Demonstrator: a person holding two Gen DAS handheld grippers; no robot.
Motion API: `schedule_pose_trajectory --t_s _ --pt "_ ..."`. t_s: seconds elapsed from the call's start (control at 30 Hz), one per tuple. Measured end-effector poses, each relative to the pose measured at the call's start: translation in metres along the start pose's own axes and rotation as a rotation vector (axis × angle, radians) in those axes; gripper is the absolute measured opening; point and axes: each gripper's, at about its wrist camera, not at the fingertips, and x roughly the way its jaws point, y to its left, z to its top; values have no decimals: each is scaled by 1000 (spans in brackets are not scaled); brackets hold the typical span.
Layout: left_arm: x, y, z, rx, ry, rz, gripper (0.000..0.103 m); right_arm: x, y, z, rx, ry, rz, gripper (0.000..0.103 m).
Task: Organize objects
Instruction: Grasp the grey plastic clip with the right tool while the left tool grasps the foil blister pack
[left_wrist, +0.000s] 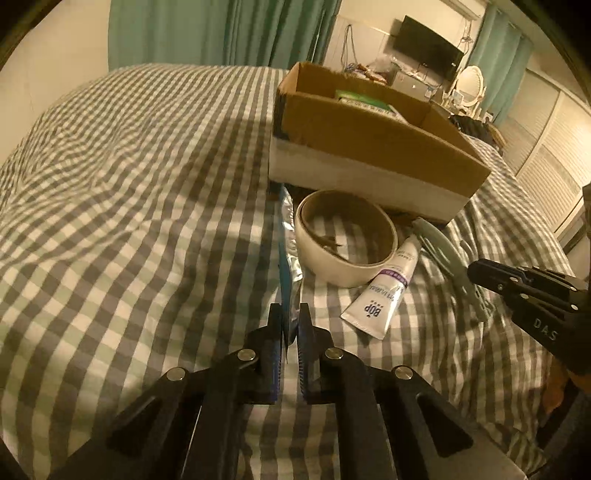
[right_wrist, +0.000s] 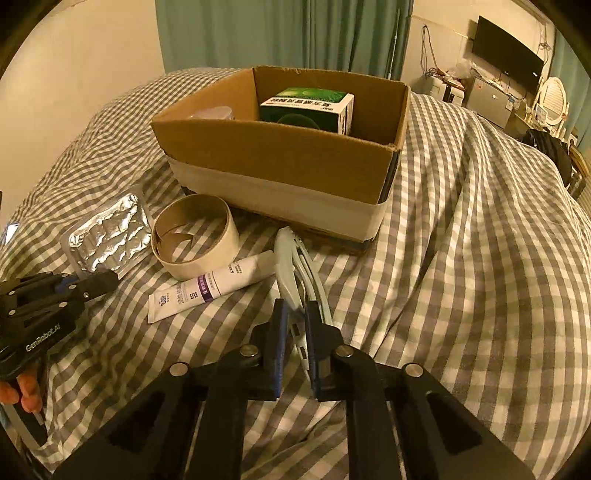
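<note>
Tools (left_wrist: 290, 314) (right_wrist: 295, 310) clamped on pack (right_wrist: 107, 230), clip (right_wrist: 295, 266)

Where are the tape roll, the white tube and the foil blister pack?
tape roll (right_wrist: 195, 236), right wrist view, on its outer cardboard wall.
white tube (right_wrist: 218, 286), right wrist view, on the purple band mid-body.
foil blister pack (right_wrist: 107, 236), right wrist view, on the crinkled foil face.

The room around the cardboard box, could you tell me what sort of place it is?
Most likely a bedroom: the cardboard box sits on a bed's checked duvet, with a wall-mounted television and a vanity mirror behind.
</note>
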Motion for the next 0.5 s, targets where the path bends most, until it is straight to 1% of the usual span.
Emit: schedule_pose_trajectory --t_s 0.1,0.17,0.2,0.37,0.43,0.5 --pt "-8 -1 4 2 -21 5 7 -6 1 1 -2 -15 6 4" --pt "-16 -3 6 8 -44 9 7 -14 1 2 -2 -33 19 4" --pt "-21 -2 7 8 -55 8 7 -21 2 4 0 -48 22 0" --pt "-50 -11 19 31 -133 -5 7 -62 6 17 -15 -163 17 0" --pt "-59 -17 24 49 -157 -9 7 -74 8 23 -33 -189 3 0" --pt "-63 -21 26 66 -171 -6 7 -80 4 25 -12 -216 -11 0"
